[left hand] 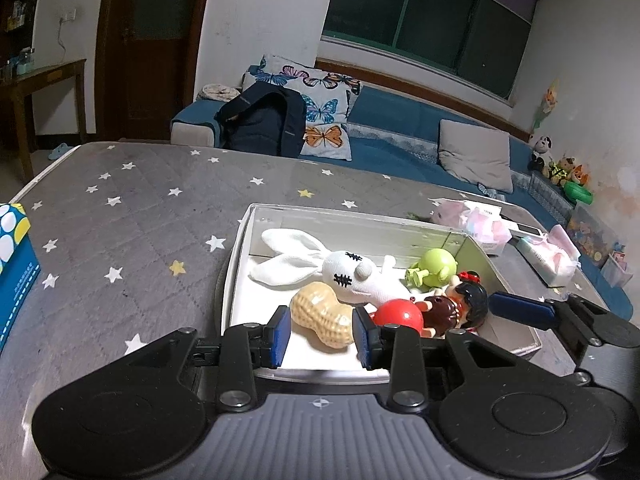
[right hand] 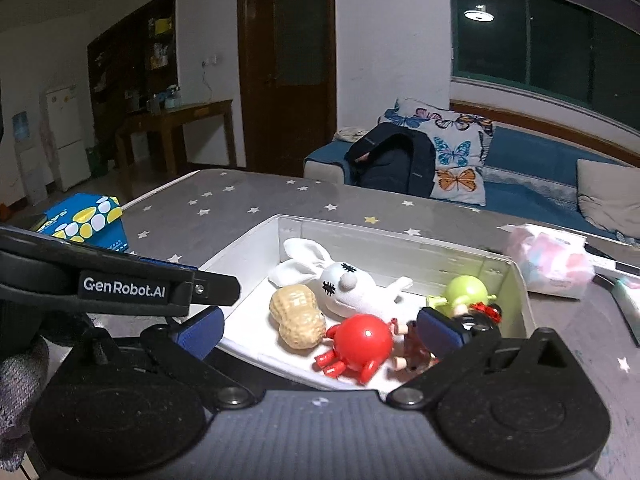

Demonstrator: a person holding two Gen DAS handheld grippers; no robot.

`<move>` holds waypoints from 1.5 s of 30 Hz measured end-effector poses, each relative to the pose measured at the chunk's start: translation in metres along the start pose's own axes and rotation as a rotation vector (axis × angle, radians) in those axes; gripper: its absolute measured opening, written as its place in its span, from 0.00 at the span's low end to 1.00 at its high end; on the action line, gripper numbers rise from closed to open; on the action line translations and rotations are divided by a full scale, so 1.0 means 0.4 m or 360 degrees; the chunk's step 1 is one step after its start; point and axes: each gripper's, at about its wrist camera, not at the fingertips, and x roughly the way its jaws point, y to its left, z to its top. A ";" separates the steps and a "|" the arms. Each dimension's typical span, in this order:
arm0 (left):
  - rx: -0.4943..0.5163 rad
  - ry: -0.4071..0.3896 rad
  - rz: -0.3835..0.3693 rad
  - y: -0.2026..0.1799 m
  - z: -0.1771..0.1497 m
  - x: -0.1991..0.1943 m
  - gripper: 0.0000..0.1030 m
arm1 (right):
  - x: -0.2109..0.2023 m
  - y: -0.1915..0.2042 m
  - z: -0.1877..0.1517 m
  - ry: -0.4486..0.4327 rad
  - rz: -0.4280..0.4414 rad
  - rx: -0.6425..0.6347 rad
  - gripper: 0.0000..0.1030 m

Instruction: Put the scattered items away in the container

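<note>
White card walls frame the container (left hand: 240, 264), which sits in the lower middle of both views on the grey star-printed tabletop (left hand: 132, 216). Five toys already lie inside it: a white rabbit plush (left hand: 344, 272), a peanut toy (left hand: 322, 316), a red octopus toy (right hand: 362, 342), a green figure (left hand: 434, 266) and a dark-haired doll (left hand: 460, 304). No loose toy shows on the cloth near the container, so I judge the tidying to be at or close to its end.

The left gripper (left hand: 320, 336) hangs over the near rim with its jaws parted on either side of the peanut toy; whether the pads touch it cannot be told, and it looks like a release. The right gripper (right hand: 320, 330) is spread wide above the near edge and holds nothing; its right pad hides part of the doll.

A blue spotted box (left hand: 14, 256) stands at the left edge of the left view. Pink-and-white tissue packs (right hand: 548, 262) lie at the right, just beyond the container. Whether these belong to the task is unclear. If they do, the full floor of the container leaves little room, and each gripper crowds the other over the near rim.
</note>
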 end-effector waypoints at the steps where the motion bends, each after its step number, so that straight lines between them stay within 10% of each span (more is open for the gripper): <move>1: 0.0008 -0.0002 0.0007 -0.002 -0.004 -0.004 0.35 | -0.006 0.001 -0.004 -0.0004 -0.0012 0.0002 1.00; 45: 0.0128 0.0091 0.0012 -0.079 -0.137 -0.052 0.34 | -0.091 -0.012 -0.157 0.0086 -0.0122 0.0168 1.00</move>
